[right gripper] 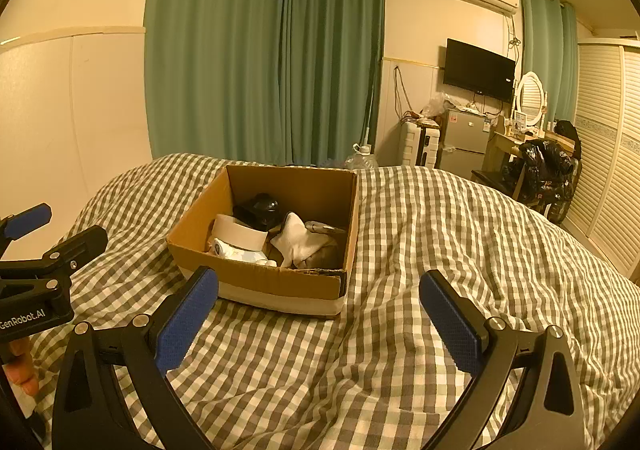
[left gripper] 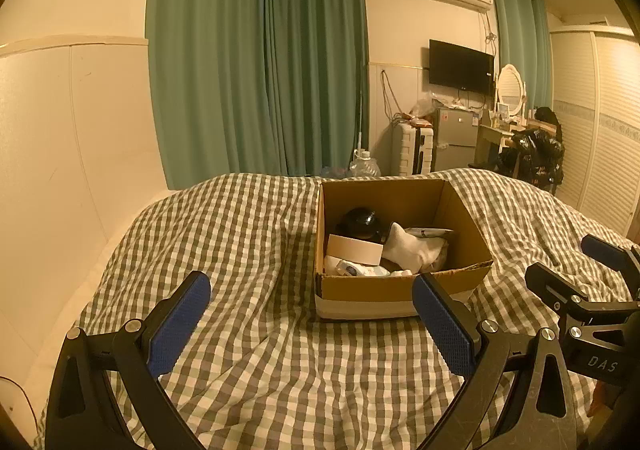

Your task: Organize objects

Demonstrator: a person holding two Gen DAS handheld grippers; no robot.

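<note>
An open cardboard box (left gripper: 400, 288) sits on a checked bed cover (left gripper: 248, 250). Inside lie a black rounded object (left gripper: 360, 220), a white cloth (left gripper: 412, 248), a white roll (left gripper: 354, 250) and small packets. The box also shows in the right wrist view (right gripper: 276, 282). My left gripper (left gripper: 312, 322) is open and empty, hovering over the cover just before the box. My right gripper (right gripper: 320, 318) is open and empty, before the box and to its right. Each gripper shows at the edge of the other's view, the right one (left gripper: 580, 270) and the left one (right gripper: 44, 234).
Green curtains (left gripper: 260, 70) hang behind the bed. A fridge (left gripper: 456, 138), a wall TV (left gripper: 460, 66), a dressing table with mirror (left gripper: 510, 90) and black bags (left gripper: 536, 158) stand at the far right. A louvred wardrobe (right gripper: 608, 154) lines the right wall.
</note>
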